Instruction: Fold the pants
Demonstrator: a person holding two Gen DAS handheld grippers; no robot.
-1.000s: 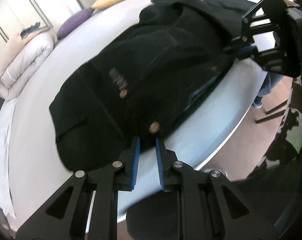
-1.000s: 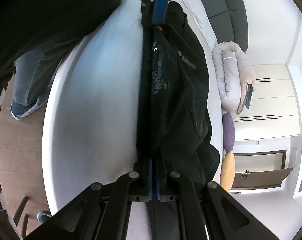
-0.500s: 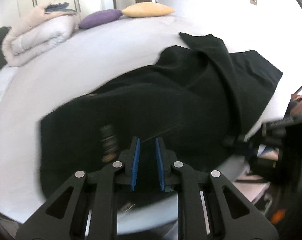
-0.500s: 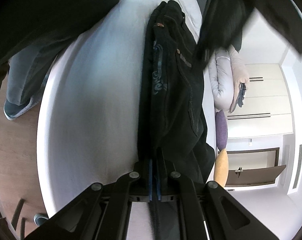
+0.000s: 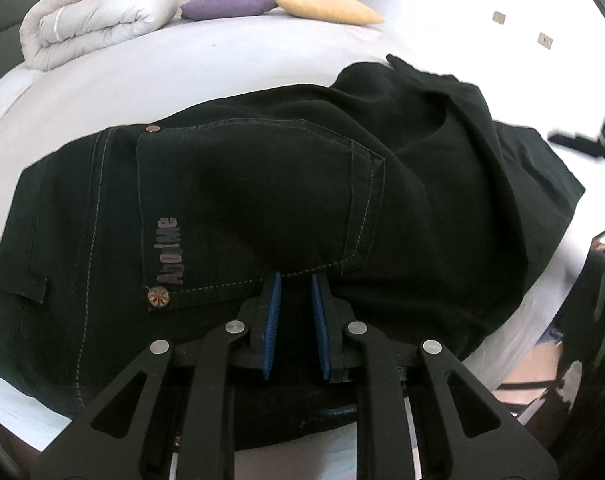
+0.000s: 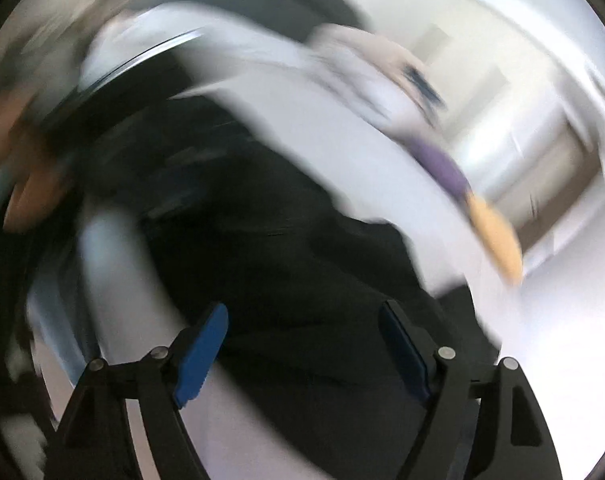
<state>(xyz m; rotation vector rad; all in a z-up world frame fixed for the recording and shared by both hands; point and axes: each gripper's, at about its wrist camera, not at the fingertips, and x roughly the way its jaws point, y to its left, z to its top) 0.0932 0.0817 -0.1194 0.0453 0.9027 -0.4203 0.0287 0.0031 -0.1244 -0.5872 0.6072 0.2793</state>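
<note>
Pants (image 5: 282, 200) lie folded along the bed's (image 5: 182, 72) near edge, the left gripper (image 5: 295, 320) clenched on their near hem; the right gripper's (image 6: 302, 344) jaws are opening, empty. Pillows (image 5: 230, 4) and a duvet (image 5: 98, 20) sit far back.

The pants (image 5: 262, 200) lay on the bed (image 5: 222, 68) along its near edge, waistband toward the left, legs folded over toward the right. A rolled duvet (image 5: 98, 12) sat at the bed's far left corner. Two pillows (image 5: 230, 5) lay side by side along the far edge, just right of the duvet.
</note>
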